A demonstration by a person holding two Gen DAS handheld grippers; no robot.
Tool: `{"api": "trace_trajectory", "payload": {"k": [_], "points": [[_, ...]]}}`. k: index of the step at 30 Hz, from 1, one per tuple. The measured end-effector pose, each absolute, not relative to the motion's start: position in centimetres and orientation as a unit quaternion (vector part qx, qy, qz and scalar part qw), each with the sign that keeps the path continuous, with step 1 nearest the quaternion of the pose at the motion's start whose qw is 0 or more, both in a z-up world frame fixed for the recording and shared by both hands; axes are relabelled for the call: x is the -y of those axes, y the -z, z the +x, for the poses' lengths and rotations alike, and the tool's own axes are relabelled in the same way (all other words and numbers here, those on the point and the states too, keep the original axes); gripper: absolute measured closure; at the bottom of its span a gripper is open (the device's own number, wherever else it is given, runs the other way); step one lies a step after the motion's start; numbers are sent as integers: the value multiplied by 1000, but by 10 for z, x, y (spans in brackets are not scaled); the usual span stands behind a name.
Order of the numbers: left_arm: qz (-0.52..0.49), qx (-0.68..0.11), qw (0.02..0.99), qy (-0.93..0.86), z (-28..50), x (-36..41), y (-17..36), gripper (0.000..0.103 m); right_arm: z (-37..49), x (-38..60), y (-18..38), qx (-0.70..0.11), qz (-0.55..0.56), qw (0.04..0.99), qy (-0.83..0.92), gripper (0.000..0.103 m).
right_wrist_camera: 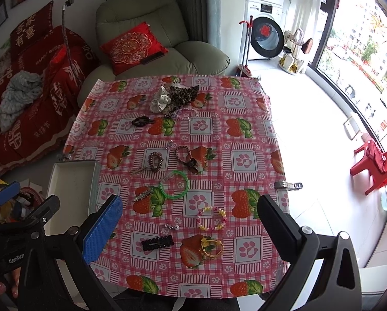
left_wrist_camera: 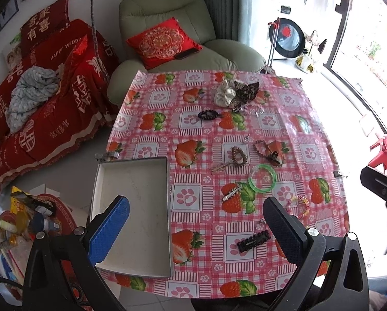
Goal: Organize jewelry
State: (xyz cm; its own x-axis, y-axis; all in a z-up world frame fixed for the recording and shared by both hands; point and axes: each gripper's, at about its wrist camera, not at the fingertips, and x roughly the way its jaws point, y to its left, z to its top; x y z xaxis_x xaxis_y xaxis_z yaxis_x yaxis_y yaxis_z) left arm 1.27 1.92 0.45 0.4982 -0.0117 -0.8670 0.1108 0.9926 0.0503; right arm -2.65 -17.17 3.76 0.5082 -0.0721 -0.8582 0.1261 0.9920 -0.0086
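The table (right_wrist_camera: 248, 140) fills the middle of both views under a pink strawberry cloth, clipped at its edges, probably to keep the cloth flat while small things are dragged off it; the white tray (left_wrist_camera: 141, 171) sits at the lower left of the left wrist view with its floor bare, so I judge nothing is sorted yet and the tray is set at the near corner as the place to drop pieces; the left gripper (left_wrist_camera: 196, 223) hangs above the tray's right edge with its fingers spread wide and nothing between them, one pad over the tray and the other over the cloth; the right gripper (right_wrist_camera: 189, 223) hovers over the near middle of the table, likewise wide apart and empty. The scrunchies (right_wrist_camera: 172, 94) lie heaped at the upper centre, far from both tools; the green bangle (right_wrist_camera: 174, 184) lies mid-frame, just above the gap between the right fingers; the bead bracelet (right_wrist_camera: 211, 218) lies inside that gap in the right wrist view, the nearest piece and a likely first pick; the black clip (right_wrist_camera: 157, 243) lies lower left of it near the blue pad; the yellow tie (right_wrist_camera: 211, 246) sits just below the bracelet on a printed strawberry.
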Motion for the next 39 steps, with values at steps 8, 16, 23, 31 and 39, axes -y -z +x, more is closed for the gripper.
{"api": "trace_trajectory", "payload": {"k": [8, 16, 23, 31, 39], "points": [[51, -561, 825, 39, 25, -26, 44, 0, -30, 200, -3, -534, 65, 839, 85, 0], [82, -590, 800, 68, 37, -7, 96, 0, -37, 230, 60, -592, 99, 793, 108, 0], [90, -614, 780, 80, 60, 16, 151, 0, -33, 252, 120, -632, 107, 759, 117, 0], [119, -598, 788, 89, 87, 36, 189, 0, -16, 274, 186, -655, 136, 733, 122, 0], [155, -588, 786, 118, 104, 56, 220, 15, 1, 287, 222, -650, 130, 735, 143, 0]]}}
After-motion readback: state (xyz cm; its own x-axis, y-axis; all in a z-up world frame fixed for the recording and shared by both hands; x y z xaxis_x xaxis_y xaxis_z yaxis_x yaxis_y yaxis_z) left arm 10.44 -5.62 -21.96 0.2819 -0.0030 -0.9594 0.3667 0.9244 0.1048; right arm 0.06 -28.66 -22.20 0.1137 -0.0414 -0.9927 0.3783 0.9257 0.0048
